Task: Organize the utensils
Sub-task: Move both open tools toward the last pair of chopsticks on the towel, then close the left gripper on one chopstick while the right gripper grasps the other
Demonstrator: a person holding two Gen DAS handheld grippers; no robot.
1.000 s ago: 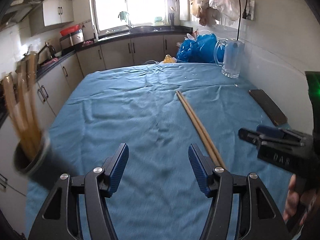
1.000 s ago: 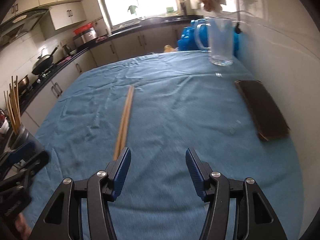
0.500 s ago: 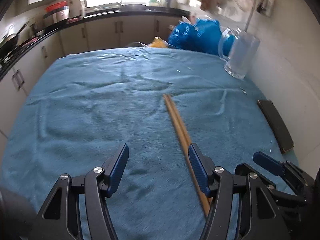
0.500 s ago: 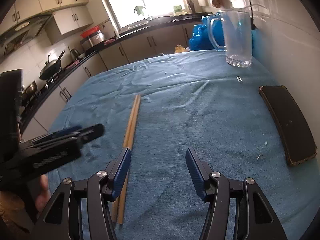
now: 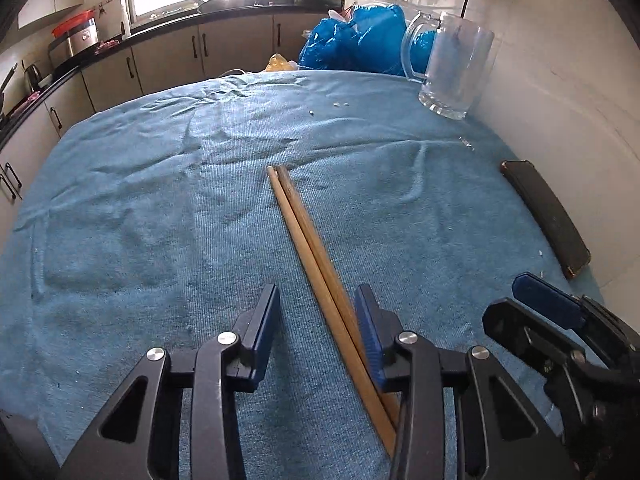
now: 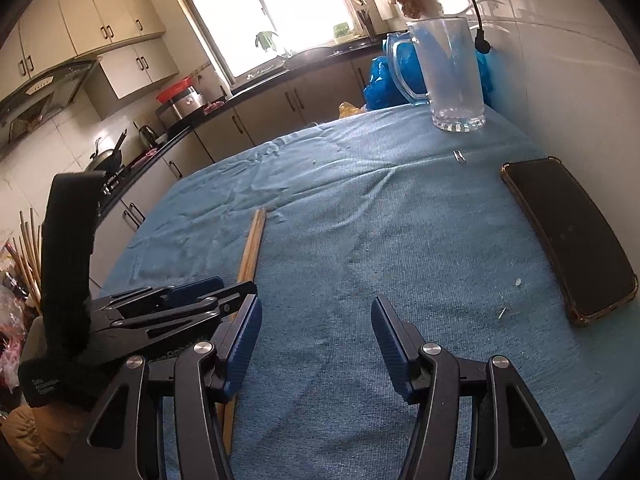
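Two wooden chopsticks lie side by side on the blue cloth, running away from me. My left gripper hangs low over their near half. The pair passes between its jaws, close against the right-hand finger, while the left-hand finger stands apart from them. The jaws are closing. In the right wrist view the chopsticks lie left of centre, with the left gripper over their near part. My right gripper is open over bare cloth, nothing between its fingers. More chopsticks stand upright at the far left edge.
A glass mug stands at the back right near the white wall. A dark phone lies along the cloth's right edge. Blue plastic bags sit behind the table. Kitchen cabinets and counter run along the left and back.
The left gripper swung right and downward from the chopstick holder to over the chopsticks, and its jaws narrowed. The holder left its view. The right gripper barely moved.
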